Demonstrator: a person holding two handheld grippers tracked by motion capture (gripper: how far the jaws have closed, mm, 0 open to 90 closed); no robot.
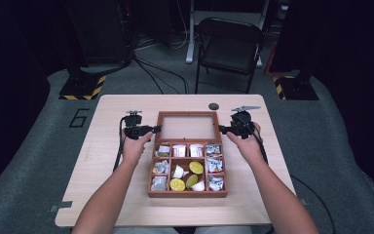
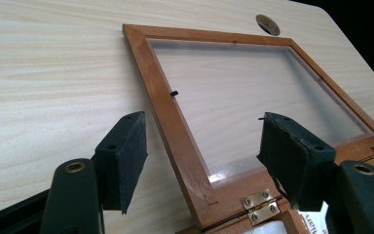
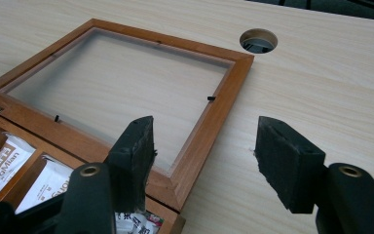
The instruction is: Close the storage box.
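Because the lid (image 1: 188,126) lies flat on the surface (image 1: 112,161), folded back on its hinges at 12 o'clock from the box (image 1: 188,170), I have brought one gripper to each of its side rails. My left gripper (image 1: 152,129) sits at the lid's 9 o'clock edge and my right gripper (image 1: 224,129) at its 3 o'clock edge, so the two can lift it evenly and swing it shut without twisting the hinges (image 2: 260,204).

In the left gripper view the wooden rail (image 2: 175,131) runs up between my two black jaws; the jaws stand partly open and the pads (image 2: 129,156) do not yet press on the wood. In the right gripper view the lid's near corner (image 3: 190,161) lies between the jaws, which also stand partly open with nothing clamped. Neither gripper has hold of anything.

I judge the lid is approached from the sides because its clear pane (image 3: 121,87) gives no purchase, and the rails are the only firm parts. Inside the box at 6 o'clock, packets (image 1: 179,150) and small round cups (image 1: 196,167) fill the compartments, low enough for the lid to close over them.
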